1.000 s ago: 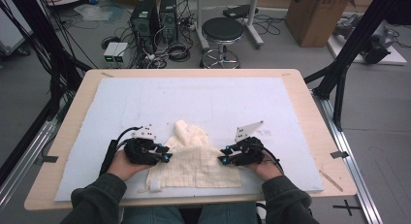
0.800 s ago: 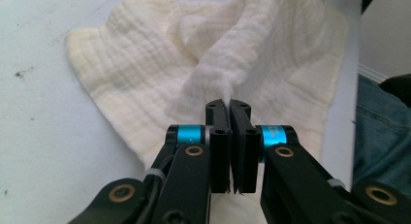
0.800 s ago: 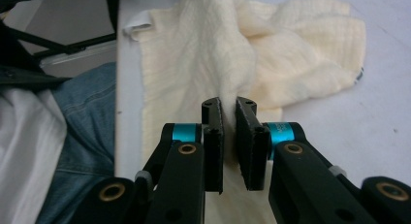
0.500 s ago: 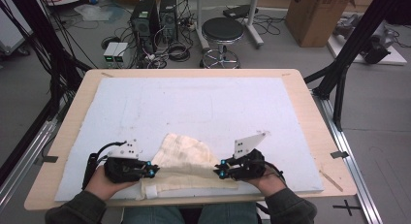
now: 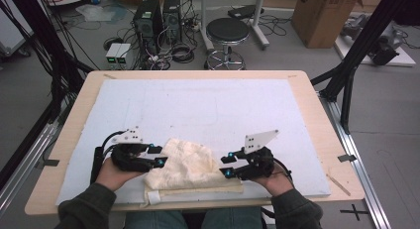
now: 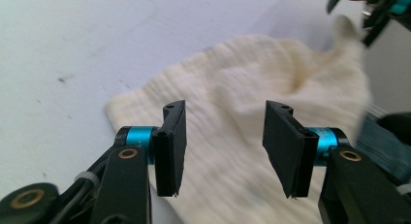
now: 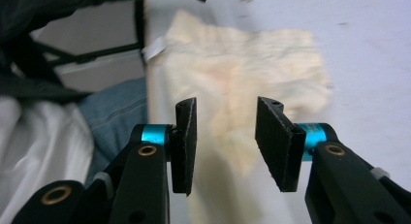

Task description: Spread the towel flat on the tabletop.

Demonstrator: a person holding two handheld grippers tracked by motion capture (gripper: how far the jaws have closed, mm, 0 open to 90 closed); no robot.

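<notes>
A crumpled cream cloth (image 5: 190, 164) lies on the white mat (image 5: 208, 107) near the table's front edge, with a white tag (image 5: 154, 197) at its front left corner. My left gripper (image 5: 159, 156) sits at the cloth's left side. Its jaws have just been opening, and they stand apart with nothing pinched. In the left gripper view the cloth (image 6: 242, 88) lies beyond the gap of the left gripper (image 6: 225, 146). My right gripper (image 5: 226, 165) is at the cloth's right edge. Its jaws have also just been opening, and the right gripper (image 7: 225, 141) hovers over the cloth (image 7: 232, 64) without gripping it.
The mat covers a wooden table (image 5: 322, 125). Black frame legs (image 5: 356, 55) stand at both sides. On the floor beyond the table are a stool (image 5: 228, 33), computer towers (image 5: 158, 16) and a cardboard box (image 5: 324, 13). The person's lap (image 7: 111, 112) is at the front edge.
Both grippers opened and let go of the cloth, which was stretched between them and now lies slack in a mound. The left gripper moved inward toward the cloth.
</notes>
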